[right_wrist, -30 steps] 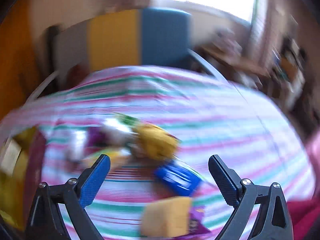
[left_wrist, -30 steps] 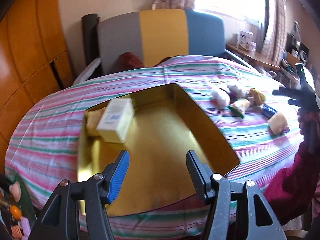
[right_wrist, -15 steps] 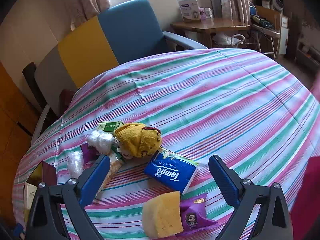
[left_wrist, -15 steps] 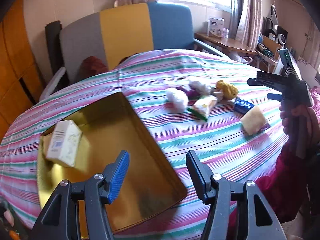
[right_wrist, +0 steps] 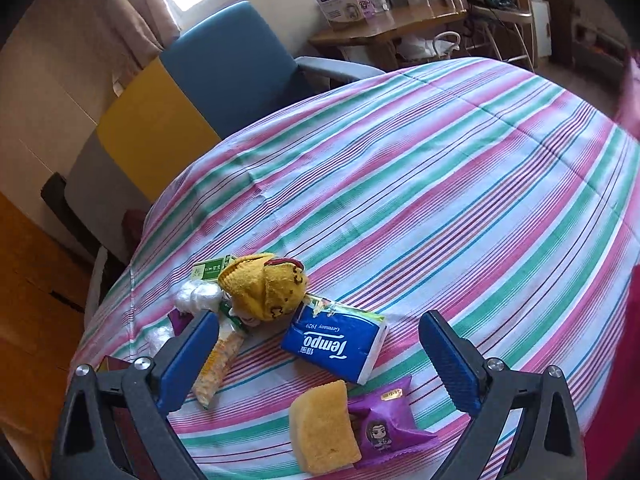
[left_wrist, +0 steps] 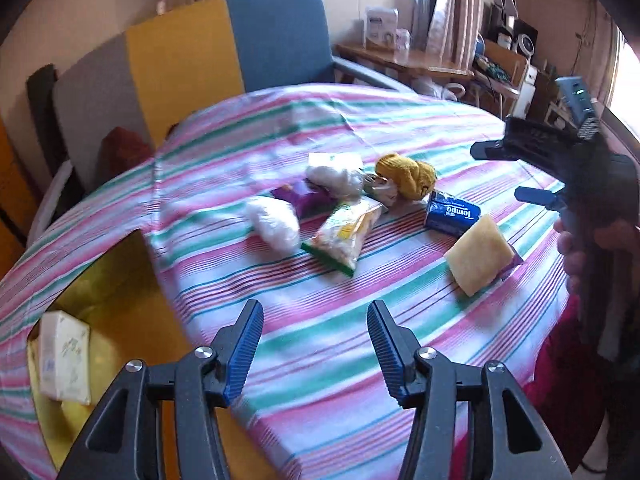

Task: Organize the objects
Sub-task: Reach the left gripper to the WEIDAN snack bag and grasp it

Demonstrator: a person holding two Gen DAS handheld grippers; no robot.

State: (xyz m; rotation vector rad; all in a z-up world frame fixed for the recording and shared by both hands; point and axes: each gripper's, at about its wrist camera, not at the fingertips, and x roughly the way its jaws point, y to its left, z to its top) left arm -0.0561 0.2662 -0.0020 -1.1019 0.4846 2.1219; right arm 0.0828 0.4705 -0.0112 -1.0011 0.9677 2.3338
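Note:
Several small things lie on the striped tablecloth: a blue Tempo tissue pack, a yellow sponge, a purple snack packet, a yellow knit hat, a snack bag and white plastic wads. A gold box at the left holds a white carton. My left gripper is open and empty, above the cloth between box and pile. My right gripper is open and empty, above the tissue pack and sponge; it also shows in the left wrist view.
A chair with grey, yellow and blue panels stands behind the table. A wooden desk with boxes and clutter stands by the window at the back right. A wooden cabinet is on the left.
My left gripper has swung right, from over the gold box toward the pile of things. My right gripper has come closer over the tissue pack and sponge. Both stayed open.

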